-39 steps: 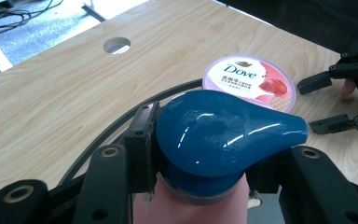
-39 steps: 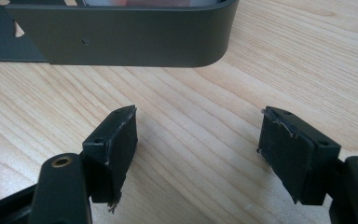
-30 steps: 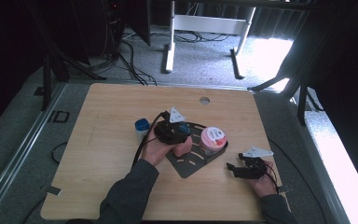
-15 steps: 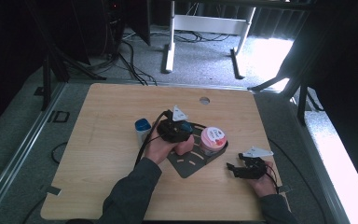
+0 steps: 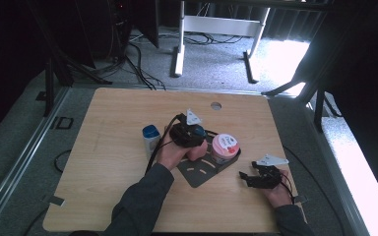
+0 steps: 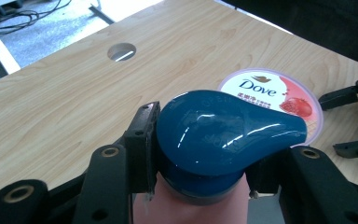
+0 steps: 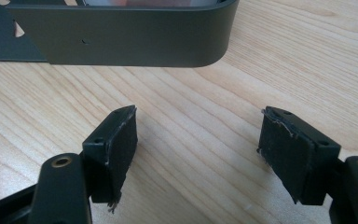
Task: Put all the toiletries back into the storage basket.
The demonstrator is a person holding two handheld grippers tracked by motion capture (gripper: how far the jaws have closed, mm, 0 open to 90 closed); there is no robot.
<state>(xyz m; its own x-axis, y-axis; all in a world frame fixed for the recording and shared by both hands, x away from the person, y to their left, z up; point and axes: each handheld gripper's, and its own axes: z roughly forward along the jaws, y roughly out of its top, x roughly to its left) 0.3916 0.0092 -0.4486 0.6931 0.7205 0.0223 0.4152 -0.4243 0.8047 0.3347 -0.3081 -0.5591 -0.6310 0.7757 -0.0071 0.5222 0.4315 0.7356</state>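
Blue-capped pink bottle (image 6: 214, 140) sits clamped between the left gripper's (image 5: 189, 133) jaws, apparently over the dark tray (image 5: 197, 173), just short of a Dove tub (image 6: 279, 95) already placed beyond them; setting it down remains. Right gripper (image 7: 198, 154) idles, jaws spread and empty above the pale wood counter (image 5: 118, 123); grey carpet and cables lie beyond

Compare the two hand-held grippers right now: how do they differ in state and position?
The left hand-held gripper is shut on the blue pump cap of a pink bottle; the right hand-held gripper is open with only bare table between its jaws. The left one is over the dark tray beside the Dove jar; the right one sits low on the wood, outside the tray's rim. Both have black jaws.
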